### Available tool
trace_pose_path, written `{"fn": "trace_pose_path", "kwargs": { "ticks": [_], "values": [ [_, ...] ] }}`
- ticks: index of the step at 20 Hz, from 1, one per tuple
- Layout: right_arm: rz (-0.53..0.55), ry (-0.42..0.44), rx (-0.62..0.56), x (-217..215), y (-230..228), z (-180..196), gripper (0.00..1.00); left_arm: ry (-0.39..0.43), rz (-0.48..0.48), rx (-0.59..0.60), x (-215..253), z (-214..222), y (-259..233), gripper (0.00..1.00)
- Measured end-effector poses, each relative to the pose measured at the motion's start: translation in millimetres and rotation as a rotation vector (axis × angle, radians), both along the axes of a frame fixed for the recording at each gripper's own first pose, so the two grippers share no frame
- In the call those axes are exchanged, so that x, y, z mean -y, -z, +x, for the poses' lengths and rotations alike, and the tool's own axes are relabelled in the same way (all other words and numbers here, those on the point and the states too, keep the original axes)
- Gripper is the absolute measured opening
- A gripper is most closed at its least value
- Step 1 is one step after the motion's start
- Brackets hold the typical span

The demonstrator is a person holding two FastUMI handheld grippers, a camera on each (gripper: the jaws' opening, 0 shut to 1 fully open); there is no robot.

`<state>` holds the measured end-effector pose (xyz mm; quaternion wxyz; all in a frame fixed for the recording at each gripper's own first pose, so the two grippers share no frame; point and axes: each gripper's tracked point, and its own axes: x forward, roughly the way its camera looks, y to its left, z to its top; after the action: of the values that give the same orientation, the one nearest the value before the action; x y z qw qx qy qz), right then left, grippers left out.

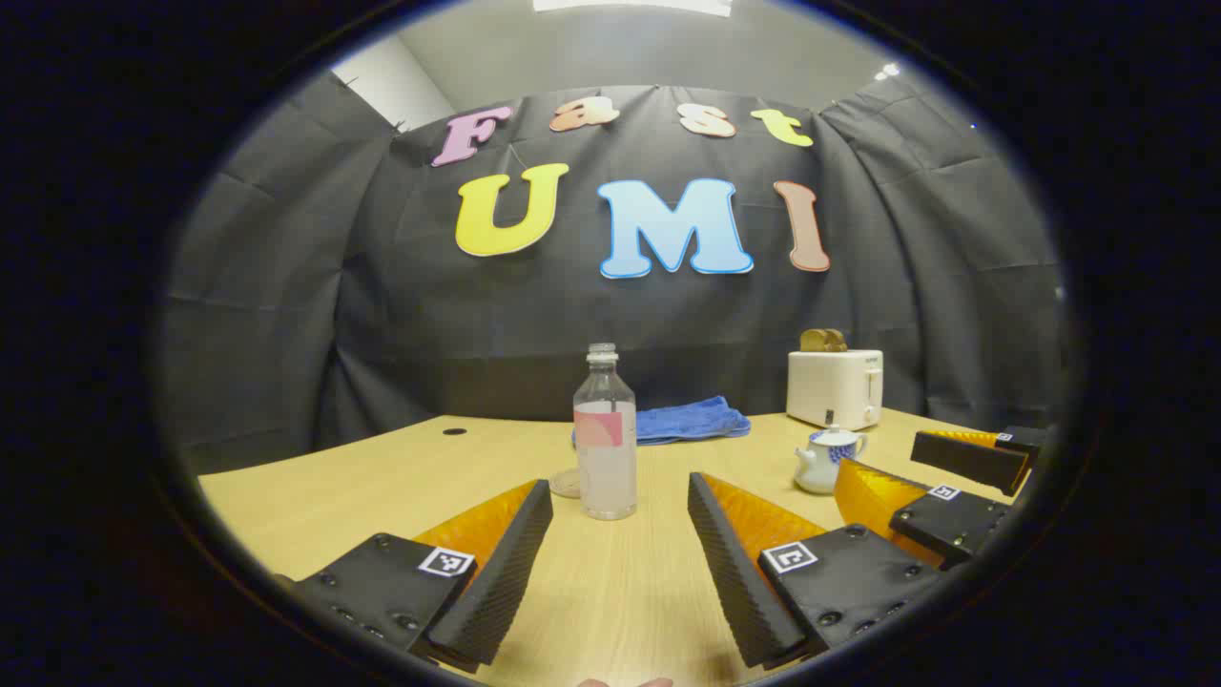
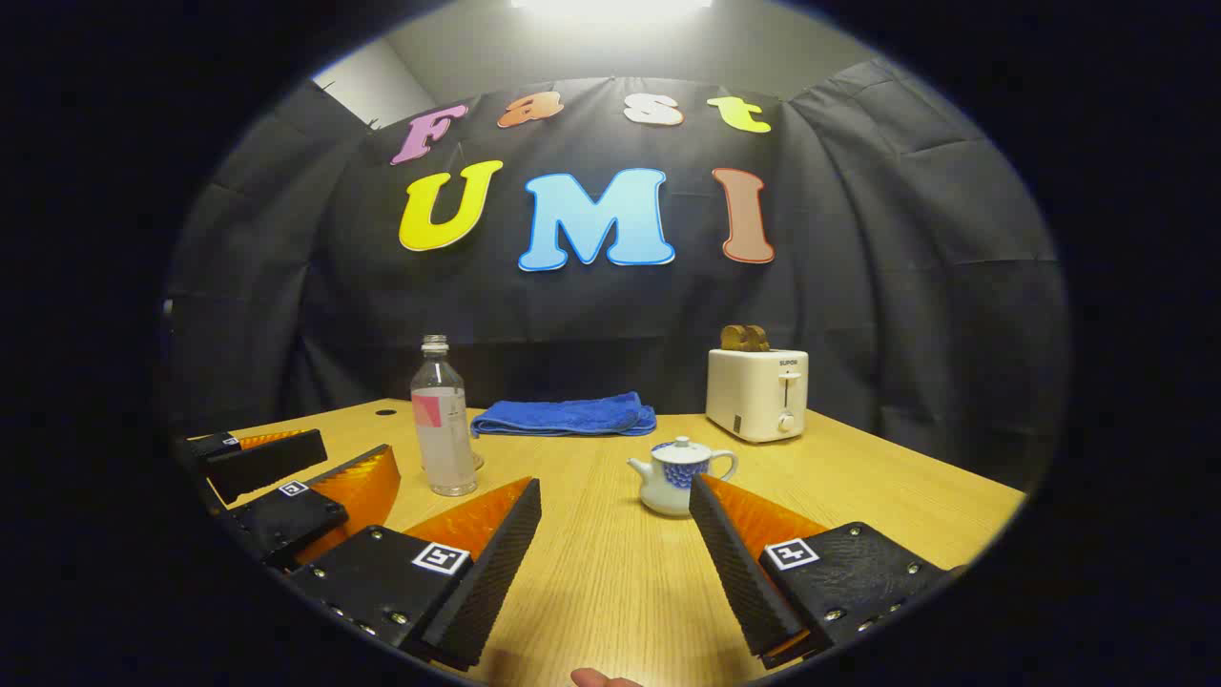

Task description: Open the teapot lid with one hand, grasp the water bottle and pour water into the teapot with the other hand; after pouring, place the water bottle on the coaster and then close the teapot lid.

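A clear water bottle (image 1: pixel 605 434) with a pink label and no cap stands upright on the wooden table, straight ahead of my open left gripper (image 1: pixel 620 496). A small round coaster (image 1: pixel 565 484) lies just behind and left of the bottle. The white and blue teapot (image 2: pixel 679 474) with its lid on sits ahead of my open right gripper (image 2: pixel 615 496), slightly right of centre. In the left gripper view the teapot (image 1: pixel 826 459) is to the right, with the right gripper (image 1: pixel 930 477) next to it. The right gripper view has the bottle (image 2: pixel 443 420) and the left gripper (image 2: pixel 315 472) at its left.
A folded blue towel (image 2: pixel 566 416) lies at the back of the table. A white toaster (image 2: pixel 757 393) holding bread stands at the back right. A small dark hole (image 1: pixel 454 432) marks the tabletop at the back left. The table's edges run near on both sides.
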<state>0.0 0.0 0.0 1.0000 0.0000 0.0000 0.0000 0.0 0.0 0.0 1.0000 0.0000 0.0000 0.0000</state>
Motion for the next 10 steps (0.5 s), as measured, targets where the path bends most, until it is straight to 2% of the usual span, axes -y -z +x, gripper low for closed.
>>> {"fn": "trace_pose_path", "kwargs": {
  "ticks": [8, 10],
  "values": [
    [0.001, 0.012, 0.000, 3.1, 0.6, 1.3, 0.97, -0.005, 0.001, -0.004, 0.6, 2.5, -0.8, 1.00],
    [0.001, -0.015, -0.004, -2.0, 1.4, 1.2, 0.97, 0.001, 0.000, -0.007, 1.5, 3.2, -0.8, 1.00]
  ]
}}
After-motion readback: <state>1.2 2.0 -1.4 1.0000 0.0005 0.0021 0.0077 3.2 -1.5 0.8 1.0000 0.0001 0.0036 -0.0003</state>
